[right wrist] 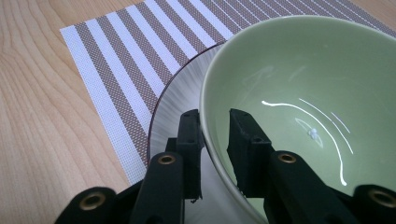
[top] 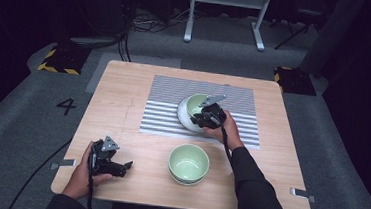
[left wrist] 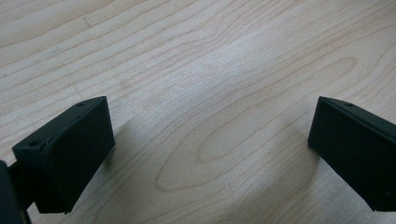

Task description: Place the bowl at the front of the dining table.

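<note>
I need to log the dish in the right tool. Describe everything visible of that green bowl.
The green bowl is round and glossy, like glazed ceramic, pale green inside and white outside, empty, with light streaks on its inner wall. It is tilted on the striped mat, far side of the table, apparently resting on a grey-white plate beneath it. The right tool straddles its near rim, one jaw inside, one outside; no clear pinch shows.
</note>
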The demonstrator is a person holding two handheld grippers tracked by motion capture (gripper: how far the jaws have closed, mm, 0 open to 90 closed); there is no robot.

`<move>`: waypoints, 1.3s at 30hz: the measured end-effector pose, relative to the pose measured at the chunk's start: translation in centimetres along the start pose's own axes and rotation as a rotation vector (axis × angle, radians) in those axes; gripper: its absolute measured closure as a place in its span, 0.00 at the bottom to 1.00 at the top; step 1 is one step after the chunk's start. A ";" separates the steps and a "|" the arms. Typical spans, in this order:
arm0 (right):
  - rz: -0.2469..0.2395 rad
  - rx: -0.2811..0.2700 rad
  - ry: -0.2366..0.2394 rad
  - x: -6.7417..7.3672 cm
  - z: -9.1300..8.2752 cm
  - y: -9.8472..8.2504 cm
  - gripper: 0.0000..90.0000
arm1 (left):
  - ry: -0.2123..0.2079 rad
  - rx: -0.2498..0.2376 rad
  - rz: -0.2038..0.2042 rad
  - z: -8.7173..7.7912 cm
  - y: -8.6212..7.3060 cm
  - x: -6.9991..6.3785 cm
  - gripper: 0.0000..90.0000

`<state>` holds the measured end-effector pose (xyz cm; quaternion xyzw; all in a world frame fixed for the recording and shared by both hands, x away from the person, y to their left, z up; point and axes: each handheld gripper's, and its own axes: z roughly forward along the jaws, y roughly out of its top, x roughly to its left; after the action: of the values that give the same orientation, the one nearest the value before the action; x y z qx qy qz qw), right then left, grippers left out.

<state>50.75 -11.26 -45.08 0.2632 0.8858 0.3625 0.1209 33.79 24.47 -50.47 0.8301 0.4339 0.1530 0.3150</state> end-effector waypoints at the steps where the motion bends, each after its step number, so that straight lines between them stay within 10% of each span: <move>1: 0.002 -0.002 0.001 0.0 -0.1 -0.1 0.80 | 0.000 0.000 0.000 0.0 0.0 0.0 0.00; 39: 0.029 0.037 -0.033 -0.7 -3.3 -1.3 0.54 | 0.002 0.000 -0.004 0.0 0.0 0.0 0.00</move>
<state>49.51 -14.30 -43.66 0.2841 0.8863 0.3437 0.1252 33.75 24.45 -50.47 0.8291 0.4359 0.1531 0.3148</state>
